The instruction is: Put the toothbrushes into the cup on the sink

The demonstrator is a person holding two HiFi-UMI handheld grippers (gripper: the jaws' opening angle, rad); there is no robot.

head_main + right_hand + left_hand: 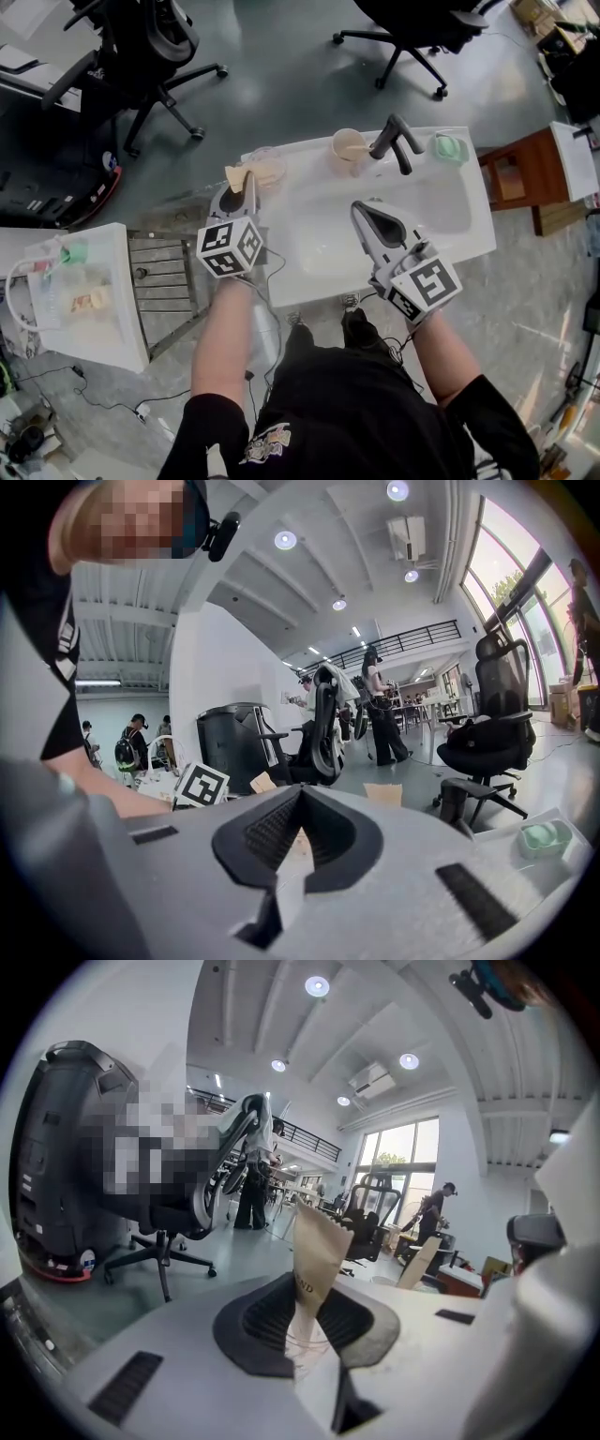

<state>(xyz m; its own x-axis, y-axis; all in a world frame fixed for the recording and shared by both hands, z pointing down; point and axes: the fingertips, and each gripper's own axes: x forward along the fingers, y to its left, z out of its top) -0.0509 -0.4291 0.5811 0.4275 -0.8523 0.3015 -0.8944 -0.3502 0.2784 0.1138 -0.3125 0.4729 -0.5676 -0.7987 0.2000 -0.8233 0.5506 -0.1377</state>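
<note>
My left gripper is shut on a tan paper toothbrush packet over the left rim of the white sink. In the left gripper view the packet stands upright between the pads of that gripper. The beige cup stands at the back rim, just left of the dark faucet. My right gripper hangs over the basin, shut with nothing held; its own view shows the jaws of the right gripper closed together.
A green soap dish sits right of the faucet. A pale packet lies on the sink's back-left corner. Office chairs stand behind, a white shelf and metal rack to the left, a wooden table to the right.
</note>
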